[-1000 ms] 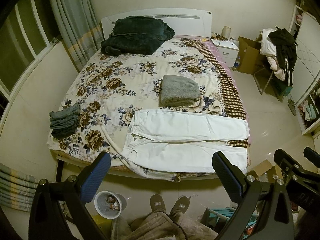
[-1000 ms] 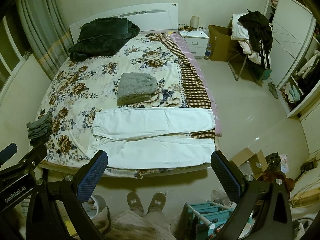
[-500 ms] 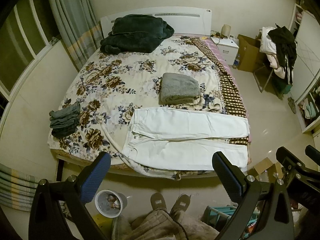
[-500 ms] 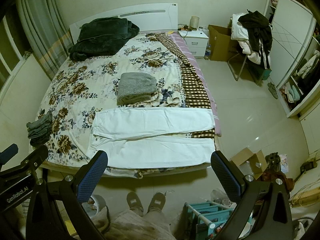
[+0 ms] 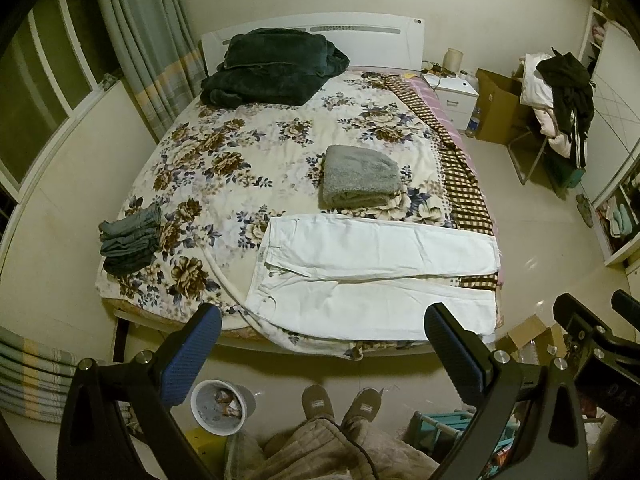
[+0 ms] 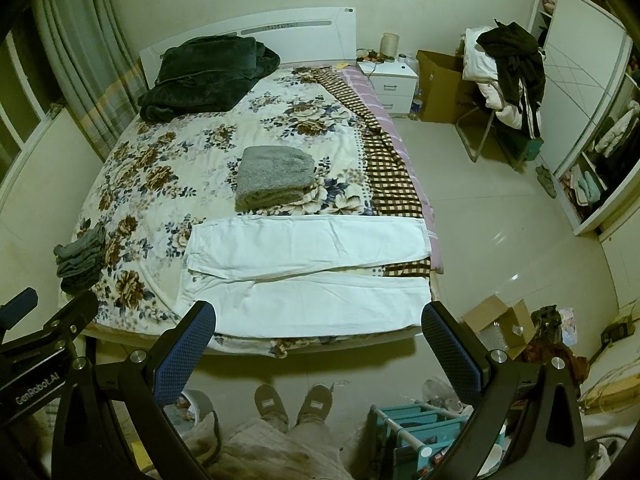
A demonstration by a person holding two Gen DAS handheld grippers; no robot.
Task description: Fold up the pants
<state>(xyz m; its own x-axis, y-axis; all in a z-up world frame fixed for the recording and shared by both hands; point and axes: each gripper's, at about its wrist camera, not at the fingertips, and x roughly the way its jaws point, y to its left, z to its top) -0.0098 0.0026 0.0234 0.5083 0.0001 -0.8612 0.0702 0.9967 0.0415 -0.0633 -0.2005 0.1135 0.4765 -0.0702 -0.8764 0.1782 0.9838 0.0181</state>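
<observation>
White pants (image 5: 372,272) (image 6: 304,272) lie spread flat across the near end of the bed, waist at the left, both legs running to the right side by side. My left gripper (image 5: 320,354) hangs open in the air above the floor in front of the bed, with nothing between its blue pads. My right gripper (image 6: 318,350) is open too, equally high and short of the bed edge; it also appears at the right edge of the left wrist view. Neither gripper touches the pants.
On the floral bedspread (image 5: 240,160) lie a folded grey towel (image 5: 360,176), a stack of folded jeans (image 5: 130,240) at the left edge and a dark blanket (image 5: 272,68) by the headboard. A person's slippered feet (image 5: 340,404) stand before the bed, beside a bin (image 5: 220,406) and a teal rack (image 6: 416,436).
Both views have drifted slightly; the bed and pants sit a little higher in frame. The pants have not moved and both grippers stay open.
</observation>
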